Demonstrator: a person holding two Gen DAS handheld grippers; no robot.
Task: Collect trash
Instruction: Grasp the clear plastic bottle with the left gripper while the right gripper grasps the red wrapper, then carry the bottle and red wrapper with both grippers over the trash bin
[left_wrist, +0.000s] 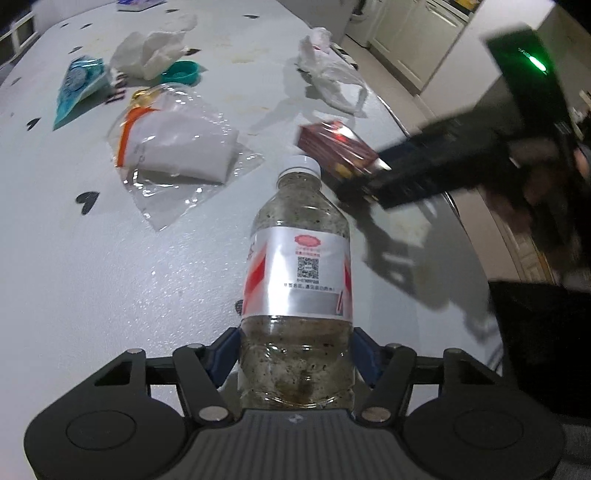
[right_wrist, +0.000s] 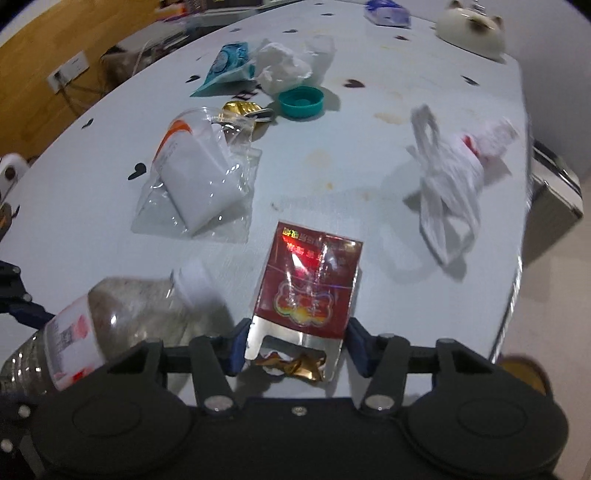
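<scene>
The surface (left_wrist: 74, 277) was pale grey-white, scattered with small black heart shapes and a few brownish stains. The clear plastic bottle (left_wrist: 297, 280) had a white cap, dark speckles inside, and a silver label with red patches and a black QR code. The cigarette pack (right_wrist: 308, 284) was dark red with gold lettering, a rainbow hologram emblem and silver foil at its torn end. A clear zip bag (left_wrist: 177, 155) held something white, with an orange stripe. The lid (right_wrist: 301, 102) was teal. A wrapper (left_wrist: 77, 86) was teal and white. The plastic bag (right_wrist: 454, 173) was white with a red spot.
</scene>
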